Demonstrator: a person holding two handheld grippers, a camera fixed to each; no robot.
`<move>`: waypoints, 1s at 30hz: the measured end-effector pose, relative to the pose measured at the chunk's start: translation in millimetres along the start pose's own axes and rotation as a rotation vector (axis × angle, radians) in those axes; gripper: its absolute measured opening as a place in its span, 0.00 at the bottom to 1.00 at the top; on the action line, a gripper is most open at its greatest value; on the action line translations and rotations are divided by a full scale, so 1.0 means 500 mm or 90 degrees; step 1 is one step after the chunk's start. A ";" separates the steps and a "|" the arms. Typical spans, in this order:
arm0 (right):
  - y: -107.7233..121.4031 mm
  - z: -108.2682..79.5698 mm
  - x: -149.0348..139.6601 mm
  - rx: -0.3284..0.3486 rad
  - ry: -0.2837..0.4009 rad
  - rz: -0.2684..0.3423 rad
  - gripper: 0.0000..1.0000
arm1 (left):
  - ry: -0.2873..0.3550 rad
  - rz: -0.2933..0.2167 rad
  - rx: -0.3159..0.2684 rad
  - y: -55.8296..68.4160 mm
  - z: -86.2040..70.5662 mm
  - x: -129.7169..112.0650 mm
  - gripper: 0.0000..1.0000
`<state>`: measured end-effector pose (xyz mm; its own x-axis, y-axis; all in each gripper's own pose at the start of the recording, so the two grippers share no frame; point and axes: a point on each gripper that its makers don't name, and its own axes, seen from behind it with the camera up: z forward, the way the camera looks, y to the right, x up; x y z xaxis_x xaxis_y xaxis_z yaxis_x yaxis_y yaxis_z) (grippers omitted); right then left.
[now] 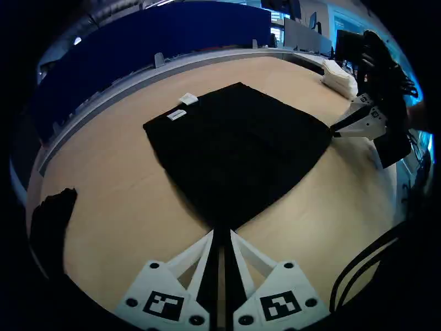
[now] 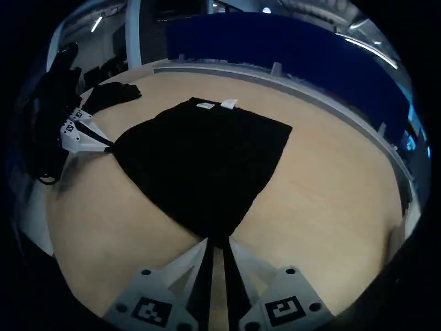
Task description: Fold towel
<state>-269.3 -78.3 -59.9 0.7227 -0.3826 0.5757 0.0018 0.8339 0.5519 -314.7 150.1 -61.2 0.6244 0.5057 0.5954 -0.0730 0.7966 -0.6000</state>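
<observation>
A black towel point(image 1: 237, 149) lies spread flat on the wooden table point(image 1: 121, 182), with two white labels point(image 1: 182, 107) at its far corner. My left gripper point(image 1: 222, 230) is shut on the towel's near corner. In the right gripper view it comes in from the left point(image 2: 107, 148), pinching that same corner. My right gripper point(image 2: 218, 241) is shut on another corner of the towel point(image 2: 204, 160). The left gripper view has the right gripper at the right point(image 1: 333, 131), clamped on the towel's right-hand corner. Both held corners rest low, at table height.
A second dark cloth point(image 1: 52, 220) lies bunched near the table's edge, also visible in the right gripper view point(image 2: 110, 94). A stack of white folded towels point(image 1: 339, 77) sits at the far right. A blue partition point(image 1: 165, 38) runs behind the table.
</observation>
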 end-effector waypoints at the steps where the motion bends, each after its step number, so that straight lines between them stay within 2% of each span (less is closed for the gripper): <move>1: 0.000 -0.003 0.004 0.000 0.002 -0.001 0.12 | 0.001 -0.001 0.000 0.001 -0.002 0.001 0.06; 8: 0.002 -0.035 0.040 -0.001 0.021 -0.006 0.12 | 0.008 -0.027 0.001 0.006 -0.026 0.014 0.06; 13: -0.001 -0.067 0.065 -0.003 0.033 -0.008 0.12 | 0.012 -0.047 -0.004 0.012 -0.056 0.026 0.06; 20: -0.011 -0.114 0.091 -0.003 0.050 0.006 0.12 | 0.020 -0.060 -0.006 0.021 -0.097 0.045 0.06; 30: -0.034 -0.174 0.103 -0.002 0.055 0.006 0.11 | 0.028 -0.082 -0.005 0.029 -0.165 0.069 0.06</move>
<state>-172.0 -77.7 -92.2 0.7798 -0.3394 0.5260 -0.0027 0.8385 0.5450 -230.0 151.7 -93.4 0.6615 0.3849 0.6437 0.0155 0.8511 -0.5248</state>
